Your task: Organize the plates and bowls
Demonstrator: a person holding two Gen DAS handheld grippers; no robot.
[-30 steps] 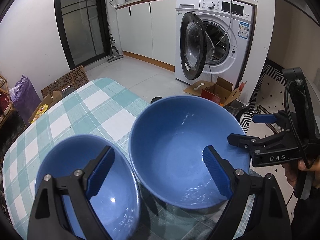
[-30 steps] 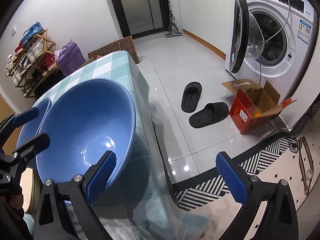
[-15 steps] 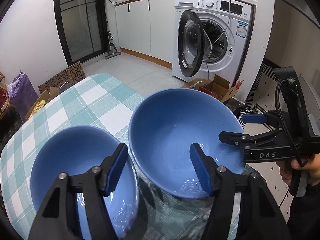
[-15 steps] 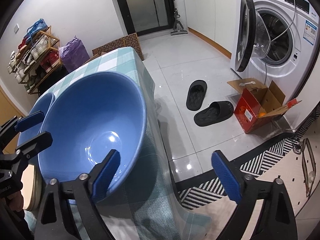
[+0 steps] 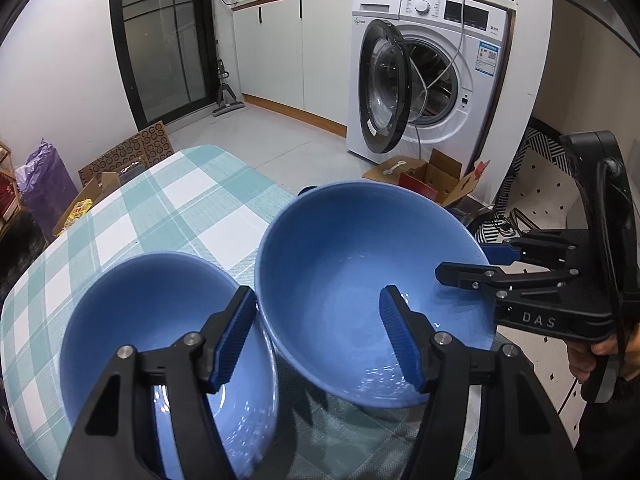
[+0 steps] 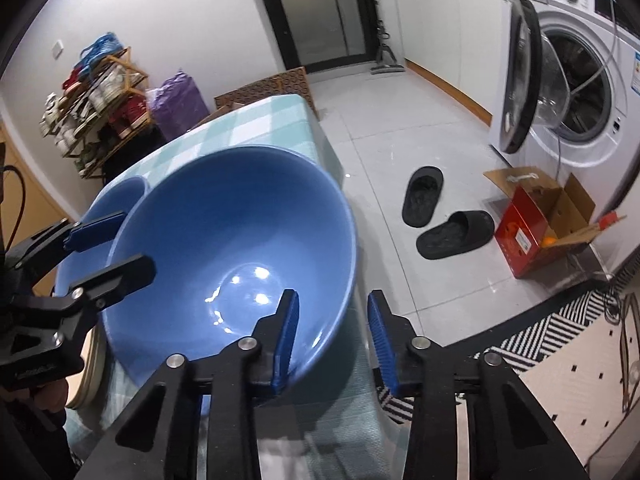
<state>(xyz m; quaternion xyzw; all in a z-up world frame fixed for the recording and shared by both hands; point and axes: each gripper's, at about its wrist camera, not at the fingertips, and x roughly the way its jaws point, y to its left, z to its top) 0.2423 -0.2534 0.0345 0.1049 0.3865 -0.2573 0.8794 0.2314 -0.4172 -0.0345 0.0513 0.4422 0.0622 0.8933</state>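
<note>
Big bowl: sits at the right edge of the counter, rim overhanging toward the floor; not nested or stacked.
Small bowl: to the left of the big bowl, rims touching or nearly so.
Left gripper: jaws about half open and steady, straddling the big bowl's left wall, one pad outside between the two bowls, one inside; whether the pads press I cannot tell, so no sure grip.
Right gripper: jaws closing around the big bowl's near right rim; the left pad is inside the bowl, the right pad outside with a gap to the wall, so nothing is clamped.
Progress: early, by my reading. Both bowls stand apart on the cloth; a pale plate stack shows at the near left, half hidden. Gripping, lifting and stacking are all left.
Around: washer with open door at the far right, red carton and slippers on the floor, shoe rack at the far left.
In the way: the small bowl crowds the left pad; the counter's edge leaves little room on the right, so a slip could send the big bowl to the floor.
</note>
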